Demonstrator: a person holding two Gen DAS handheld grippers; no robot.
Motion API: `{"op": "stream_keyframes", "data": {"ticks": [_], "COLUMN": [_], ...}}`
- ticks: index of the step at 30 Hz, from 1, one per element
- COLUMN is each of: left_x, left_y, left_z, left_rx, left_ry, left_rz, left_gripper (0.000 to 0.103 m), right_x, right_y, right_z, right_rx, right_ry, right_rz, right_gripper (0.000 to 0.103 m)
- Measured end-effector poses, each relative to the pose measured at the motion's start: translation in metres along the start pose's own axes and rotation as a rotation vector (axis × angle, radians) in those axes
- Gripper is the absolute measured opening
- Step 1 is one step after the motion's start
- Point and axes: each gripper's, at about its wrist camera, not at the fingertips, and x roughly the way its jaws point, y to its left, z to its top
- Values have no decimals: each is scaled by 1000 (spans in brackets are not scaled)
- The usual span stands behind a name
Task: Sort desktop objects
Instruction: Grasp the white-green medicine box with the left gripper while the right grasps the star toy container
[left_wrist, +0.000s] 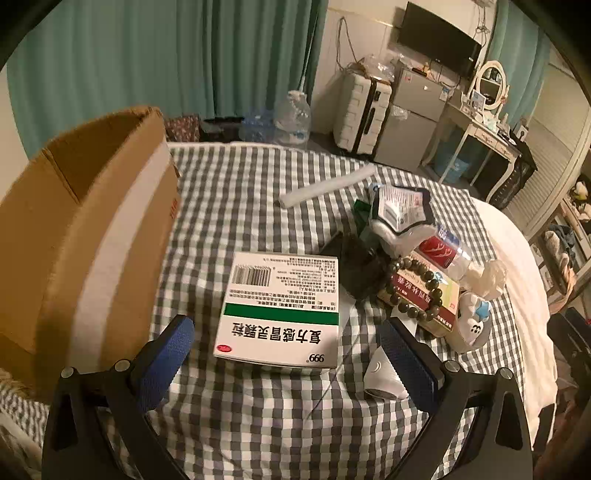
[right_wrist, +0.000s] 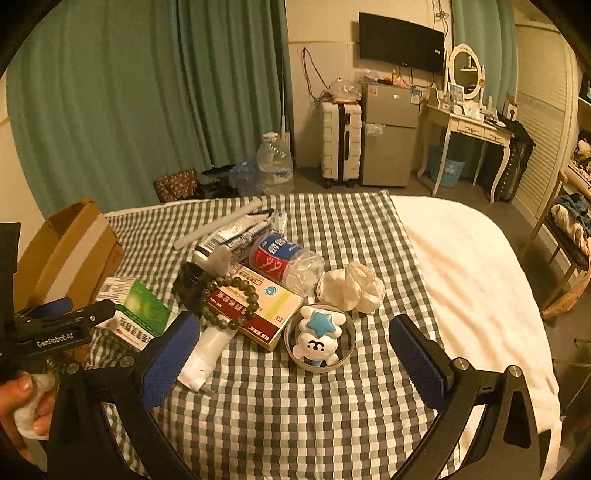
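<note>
Medicine box (left_wrist: 280, 314) lies on the checked bed (left_wrist: 258, 424) between my spread left hand-held gripper (left_wrist: 291, 354); my right hand-held gripper (right_wrist: 295, 354) gapes, empty.

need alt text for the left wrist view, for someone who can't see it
An open left claw hovers over a white and green medicine box lying flat on a grey checked cloth. A brown cardboard box stands at left; a clutter with a green bead bracelet lies at right.

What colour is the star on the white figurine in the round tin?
Light blue; the star shows best in the right wrist view.
</note>
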Motion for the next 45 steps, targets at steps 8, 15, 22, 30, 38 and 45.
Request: {"op": "stream_keyframes", "data": {"ticks": [8,15,22,30,38,45], "left_x": [30,48,58,69,87,99], "left_y": [11,15,11,5,6,6], "left_z": [-2,-6,-10,-11,-14,-21], "left_rx": [-25,-30,-13,16,19,31], "left_ry": [70,121,144,164,205,235], "left_rz": [11,11,13,19,9,8], "left_gripper": [103,103,103,103,103,103], "right_x": [39,68,87,109,135,147], "right_y": [-12,-19,-33,-15,-30,-21], "right_z": [-8,-13,-21,-22,-31,-36], "right_rx": [26,53,78,60,118,79], "right_ry": [82,142,193,236,306,305], "right_rz": [-15,-40,-99,-20,-42,-79], "right_gripper": [103,102,66,55,49,48]}}
